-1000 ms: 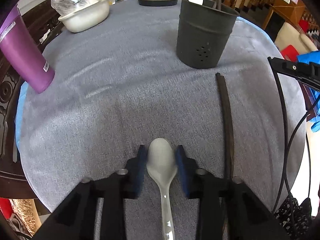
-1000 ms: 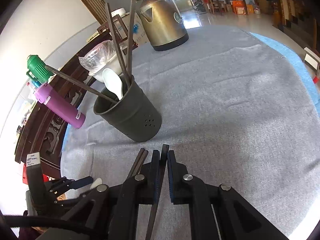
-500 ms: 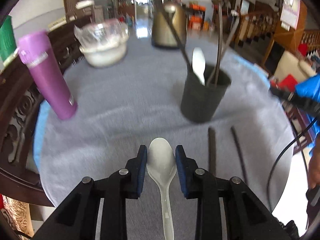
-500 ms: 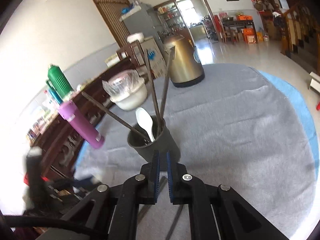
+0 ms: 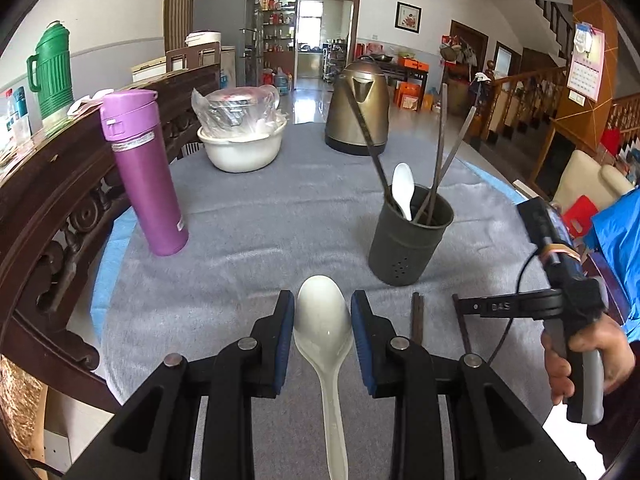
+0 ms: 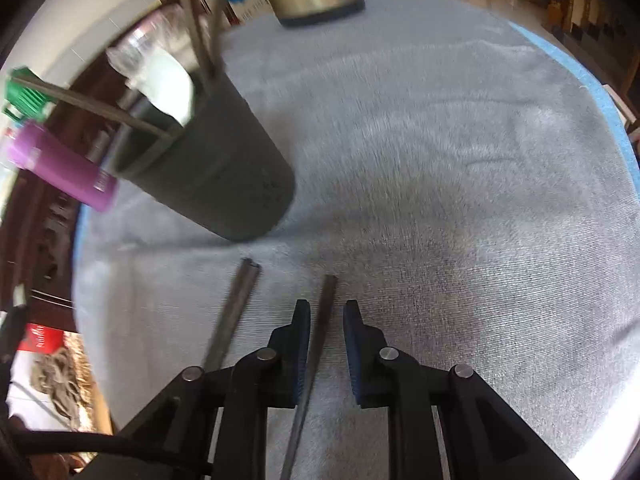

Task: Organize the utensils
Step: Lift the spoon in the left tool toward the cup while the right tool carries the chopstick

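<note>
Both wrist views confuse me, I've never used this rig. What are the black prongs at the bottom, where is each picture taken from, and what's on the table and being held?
There is no robot arm: a person holds a pair of tongs in each hand, with a camera on each looking along its fingers. The black prongs are those fingers.

The left view shows the left tongs gripping a white spoon. The person's right hand is at the right edge.

The right view shows the right tongs just opening around a dark chopstick lying on the grey tablecloth, with another pair of chopsticks beside it.

Also on the table: a dark utensil holder already holding a spoon and chopsticks, a purple bottle, a white bowl and a kettle.
</note>
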`<state>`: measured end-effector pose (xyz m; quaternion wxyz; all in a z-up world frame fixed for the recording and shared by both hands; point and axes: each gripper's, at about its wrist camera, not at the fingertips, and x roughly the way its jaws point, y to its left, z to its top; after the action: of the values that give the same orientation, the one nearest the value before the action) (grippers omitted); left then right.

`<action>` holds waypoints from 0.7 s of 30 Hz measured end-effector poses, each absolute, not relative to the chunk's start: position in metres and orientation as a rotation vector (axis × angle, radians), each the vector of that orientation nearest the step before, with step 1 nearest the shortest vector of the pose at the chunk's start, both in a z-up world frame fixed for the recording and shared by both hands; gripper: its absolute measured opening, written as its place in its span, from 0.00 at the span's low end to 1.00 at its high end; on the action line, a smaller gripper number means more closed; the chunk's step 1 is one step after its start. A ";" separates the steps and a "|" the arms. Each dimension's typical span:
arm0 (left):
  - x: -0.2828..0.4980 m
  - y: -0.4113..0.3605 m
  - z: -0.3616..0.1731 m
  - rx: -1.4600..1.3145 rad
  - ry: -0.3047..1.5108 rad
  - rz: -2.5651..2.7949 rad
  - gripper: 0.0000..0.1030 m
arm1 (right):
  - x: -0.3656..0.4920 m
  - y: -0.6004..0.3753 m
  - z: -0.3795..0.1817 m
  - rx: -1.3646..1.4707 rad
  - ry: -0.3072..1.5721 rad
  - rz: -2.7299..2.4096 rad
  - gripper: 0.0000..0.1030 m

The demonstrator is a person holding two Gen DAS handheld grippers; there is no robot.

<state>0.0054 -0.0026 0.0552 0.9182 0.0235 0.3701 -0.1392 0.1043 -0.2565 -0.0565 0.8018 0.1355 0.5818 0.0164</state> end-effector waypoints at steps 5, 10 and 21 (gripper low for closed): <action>0.003 0.003 0.050 0.052 0.757 -0.269 0.29 | 0.112 -0.242 -0.057 0.178 1.234 -0.001 0.18; 0.002 0.007 0.053 0.048 0.737 -0.266 0.29 | 0.110 -0.227 -0.056 0.067 1.233 0.000 0.09; 0.011 0.017 0.087 -0.066 0.644 -0.300 0.29 | 0.063 -0.245 0.036 0.211 0.805 0.119 0.07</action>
<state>0.0111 0.0167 0.0871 0.9370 -0.0323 0.3154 -0.1469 0.0634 -0.2448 0.0359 0.9129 0.1025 0.3909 0.0576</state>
